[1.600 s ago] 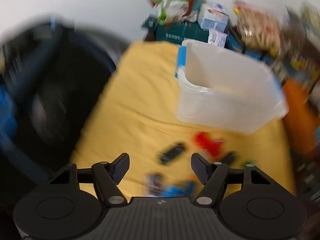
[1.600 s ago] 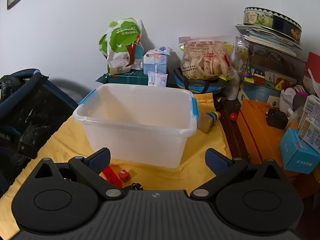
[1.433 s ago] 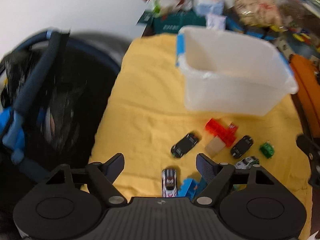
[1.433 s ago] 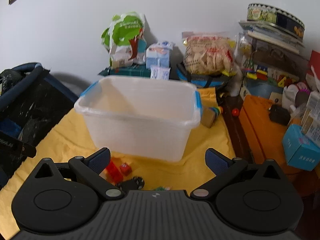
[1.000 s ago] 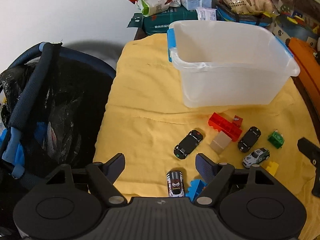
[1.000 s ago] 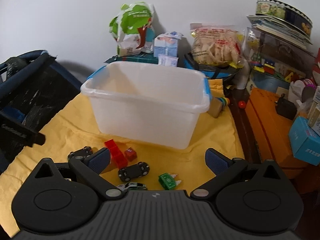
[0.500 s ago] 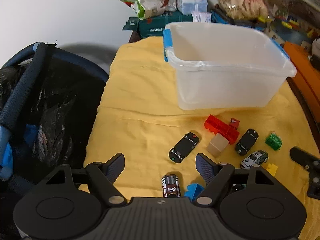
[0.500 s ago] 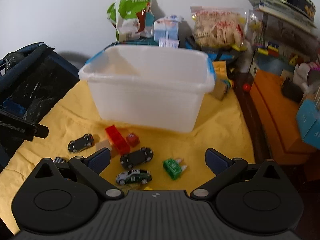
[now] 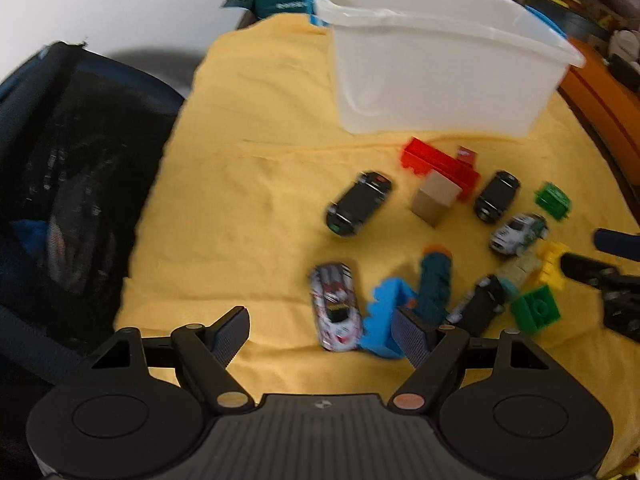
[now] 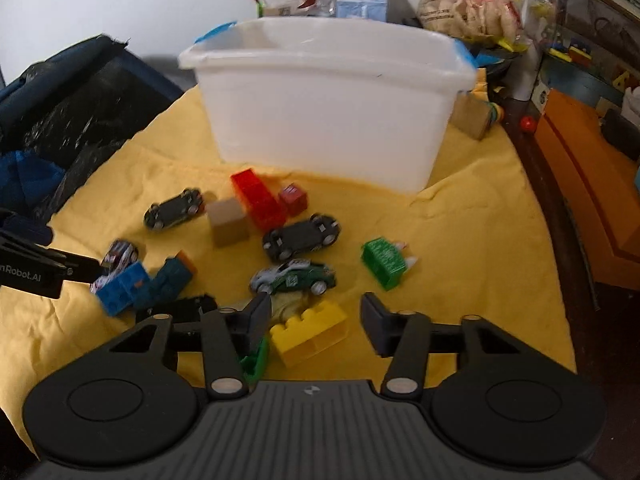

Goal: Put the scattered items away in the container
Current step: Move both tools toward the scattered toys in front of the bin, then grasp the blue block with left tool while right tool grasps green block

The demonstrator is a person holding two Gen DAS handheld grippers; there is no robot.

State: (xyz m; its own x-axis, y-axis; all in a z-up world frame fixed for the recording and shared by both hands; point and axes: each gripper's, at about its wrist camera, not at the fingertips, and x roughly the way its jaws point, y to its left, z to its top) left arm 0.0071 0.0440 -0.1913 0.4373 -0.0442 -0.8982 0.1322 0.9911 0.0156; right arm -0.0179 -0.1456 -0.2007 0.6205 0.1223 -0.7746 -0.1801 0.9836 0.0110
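Right hand-held gripper (image 10: 312,326) closing around yellow brick (image 10: 308,332); toys outside white container (image 10: 328,120).

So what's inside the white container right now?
Nothing shows inside the white container: only bare inner wall near the rim. Its floor is hidden behind the front wall, so I can't confirm it's empty.

I read one legible marking: white lettering "nRobot.AI", cut off at the frame edge, on the black body of the left gripper (image 10: 76,270). Print on the background packaging is too blurred to read.
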